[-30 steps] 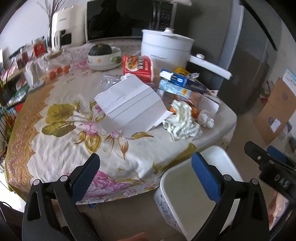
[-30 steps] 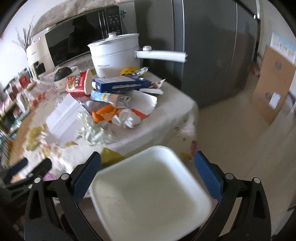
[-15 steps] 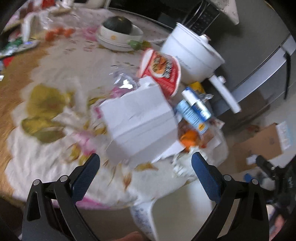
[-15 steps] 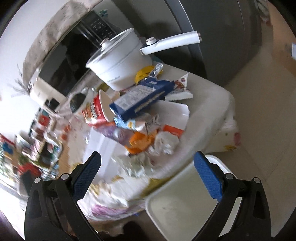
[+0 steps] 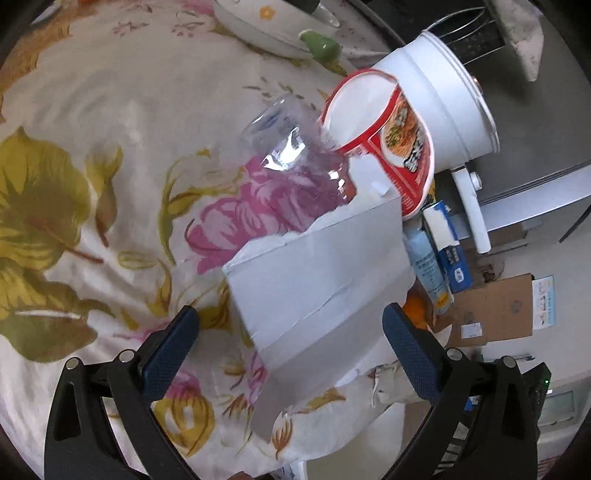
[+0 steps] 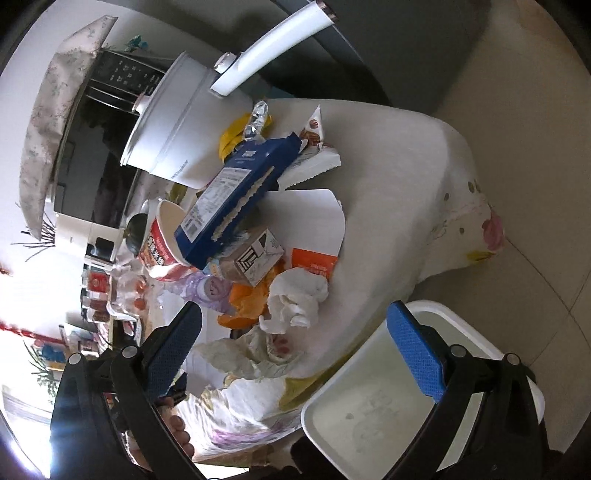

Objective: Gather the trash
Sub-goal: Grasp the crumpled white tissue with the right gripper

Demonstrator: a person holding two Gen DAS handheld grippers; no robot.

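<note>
My left gripper (image 5: 291, 338) is open, low over the table, its fingers on either side of a folded white paper sheet (image 5: 321, 291). Past it lie a clear plastic bottle (image 5: 291, 155) and a red instant-noodle cup (image 5: 388, 144) on its side. My right gripper (image 6: 295, 343) is open and empty above crumpled white tissues (image 6: 295, 302). Behind them is a pile of trash: a blue box (image 6: 236, 199), a small carton (image 6: 255, 258), orange wrappers (image 6: 243, 299) and white paper (image 6: 306, 214). A white bin (image 6: 388, 417) stands on the floor by the table's edge.
A white electric pot (image 6: 184, 122) with a long handle stands behind the pile. A floral tablecloth (image 5: 92, 177) covers the table. A white bowl (image 5: 266, 26) is at the far edge. A microwave (image 6: 103, 147) and a grey fridge (image 5: 535, 158) stand behind. Cardboard (image 5: 495, 306) lies on the floor.
Both grippers have moved forward and tilted over the table. The left now straddles the white paper sheet; the right has come close above the tissues. The bin has shifted to the lower right.
</note>
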